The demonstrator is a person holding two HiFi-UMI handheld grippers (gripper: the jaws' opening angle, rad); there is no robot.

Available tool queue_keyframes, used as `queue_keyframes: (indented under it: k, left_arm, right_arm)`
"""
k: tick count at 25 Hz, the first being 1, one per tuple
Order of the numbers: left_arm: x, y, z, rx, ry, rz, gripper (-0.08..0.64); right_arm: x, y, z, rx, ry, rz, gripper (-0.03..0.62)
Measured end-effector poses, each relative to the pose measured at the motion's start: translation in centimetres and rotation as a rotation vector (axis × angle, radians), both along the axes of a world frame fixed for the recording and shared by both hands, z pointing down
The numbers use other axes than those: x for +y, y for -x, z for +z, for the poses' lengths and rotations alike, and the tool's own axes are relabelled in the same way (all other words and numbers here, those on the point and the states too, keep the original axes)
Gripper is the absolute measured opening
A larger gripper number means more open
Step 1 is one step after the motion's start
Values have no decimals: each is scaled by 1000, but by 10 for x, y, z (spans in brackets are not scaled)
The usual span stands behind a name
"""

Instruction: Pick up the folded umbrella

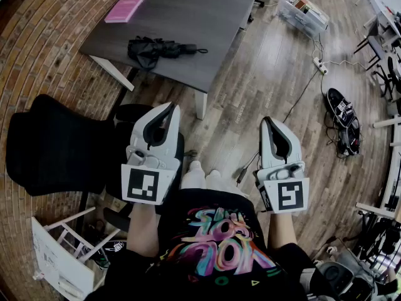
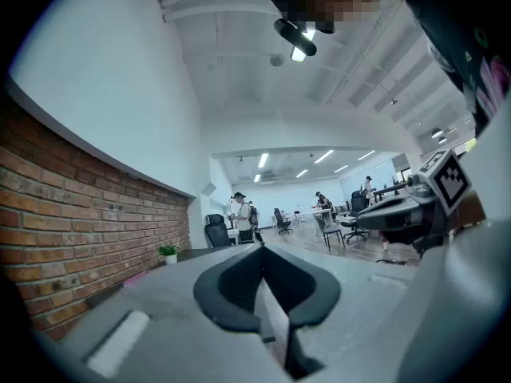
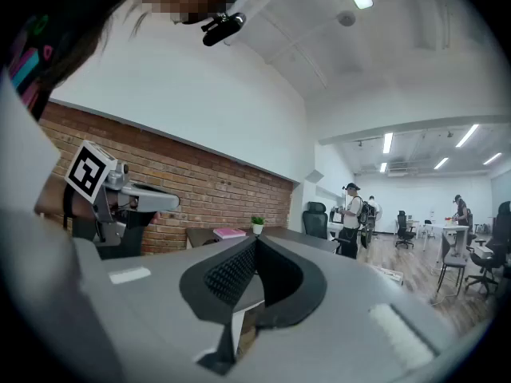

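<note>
The folded umbrella [image 1: 160, 49] lies flat on the dark grey surface [image 1: 207, 17], close to the edge nearest you. In the head view its long axis runs left to right, roughly along that edge. The loose black canopy bunches up at the left end, and the slimmer handle end points right with its thin strap loop trailing out past it. It sits well ahead of both your grippers, nearer the line of your left one, and nothing touches it.

A pink book [image 1: 125, 7] rests at the far left corner of the surface, well apart from the umbrella. A small potted plant [image 3: 257, 225] stands beyond it.

Your left gripper [image 1: 172, 108] is held level above the black office chair [image 1: 56, 146]. Its jaws are closed together, pad against pad, with nothing between them. Your right gripper [image 1: 268, 120] is level over the wooden floor [image 1: 263, 74]. Its jaws are also fully closed and empty.

On the floor to the right of the surface stands a clear plastic bin [image 1: 302, 11]. It holds a jumble of items too small to make out. At your lower left is a white rack [image 1: 59, 259]; what it holds is too dark to tell.
</note>
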State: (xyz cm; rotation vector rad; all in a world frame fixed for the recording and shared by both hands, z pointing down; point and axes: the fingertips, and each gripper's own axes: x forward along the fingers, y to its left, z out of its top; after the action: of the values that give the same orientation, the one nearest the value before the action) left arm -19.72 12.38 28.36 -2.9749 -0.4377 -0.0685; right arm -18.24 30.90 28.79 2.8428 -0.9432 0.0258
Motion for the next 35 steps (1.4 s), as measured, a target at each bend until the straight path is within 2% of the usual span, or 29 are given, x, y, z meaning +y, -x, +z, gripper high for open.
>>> queue_keyframes:
  k: [11, 17, 24, 35]
  left_arm:
    - [21, 2, -14, 59, -17, 12, 2]
    - [19, -12, -16, 65, -10, 2, 2]
    - [-9, -62, -6, 73, 4, -49, 2]
    - [-83, -183, -14, 64, 16, -161, 2]
  right_arm:
    - [13, 20, 6, 1, -9, -13, -2]
    - [14, 3, 11, -4, -9, -18, -2]
    - [-15, -55, 18, -10, 21, -71, -2]
    - [-104, -193, 3, 2, 35, -211, -2]
